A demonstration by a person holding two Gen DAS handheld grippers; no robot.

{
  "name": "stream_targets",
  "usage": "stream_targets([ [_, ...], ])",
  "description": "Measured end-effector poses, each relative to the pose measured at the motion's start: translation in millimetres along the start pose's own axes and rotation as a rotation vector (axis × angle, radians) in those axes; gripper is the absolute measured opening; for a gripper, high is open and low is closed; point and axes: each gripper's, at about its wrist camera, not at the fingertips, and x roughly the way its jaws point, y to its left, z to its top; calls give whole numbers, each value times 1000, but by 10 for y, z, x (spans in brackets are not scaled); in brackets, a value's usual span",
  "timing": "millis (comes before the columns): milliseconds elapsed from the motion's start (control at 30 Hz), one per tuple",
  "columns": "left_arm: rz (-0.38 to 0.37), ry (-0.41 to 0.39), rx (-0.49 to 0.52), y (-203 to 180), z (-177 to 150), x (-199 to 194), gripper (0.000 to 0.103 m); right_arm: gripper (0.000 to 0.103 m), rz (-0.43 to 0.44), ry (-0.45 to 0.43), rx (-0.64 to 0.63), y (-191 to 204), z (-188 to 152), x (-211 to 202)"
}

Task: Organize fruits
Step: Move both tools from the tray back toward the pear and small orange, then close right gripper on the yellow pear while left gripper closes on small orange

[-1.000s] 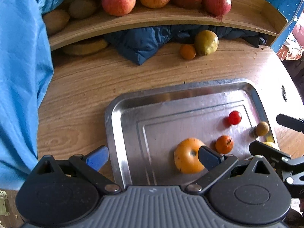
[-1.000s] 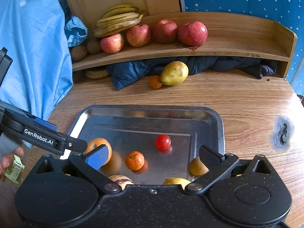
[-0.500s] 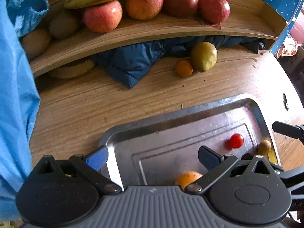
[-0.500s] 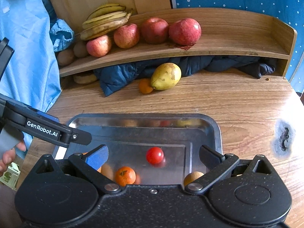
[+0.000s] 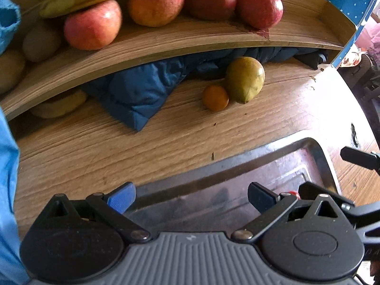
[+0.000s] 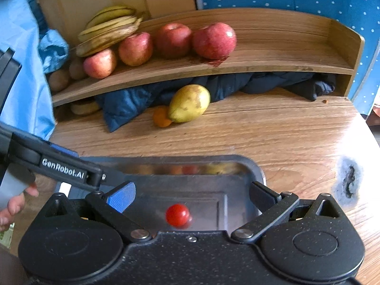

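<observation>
Between the right gripper's (image 6: 191, 196) spread, empty fingers lies a tomato (image 6: 177, 214), barely visible from the left gripper (image 5: 190, 196), also wide open. Both hang over a tray (image 6: 257, 173) on a wooden table (image 6: 273, 133).

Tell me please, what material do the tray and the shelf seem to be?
The tray looks like polished metal, probably steel: its far wall mirrors the fruit. The shelf looks like wood or wood laminate with visible grain, matte; which one is unclear.
</observation>
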Motion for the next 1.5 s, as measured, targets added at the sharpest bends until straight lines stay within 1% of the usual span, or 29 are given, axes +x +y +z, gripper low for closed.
stream_targets([
  [167,-17,-7,32,-25,122,89,102,102,-35,-6,14,-75,155,85],
  [333,-17,-28,56,-32,252,173,102,102,-50,-26,37,-134,324,145],
  [533,-25,-59,40,-22,398,234,102,102,-23,-29,59,-138,512,254],
  [733,-18,-80,49,-41,482,304,102,102,27,-20,100,-183,734,427],
  [933,-19,-93,67,-67,514,355,101,100,49,2,76,-108,927,662],
  [1233,-24,-120,103,-164,549,433,94,91,44,36,22,39,1048,954],
  [1500,-29,-145,140,-190,565,455,86,81,44,58,27,30,1077,1075],
])
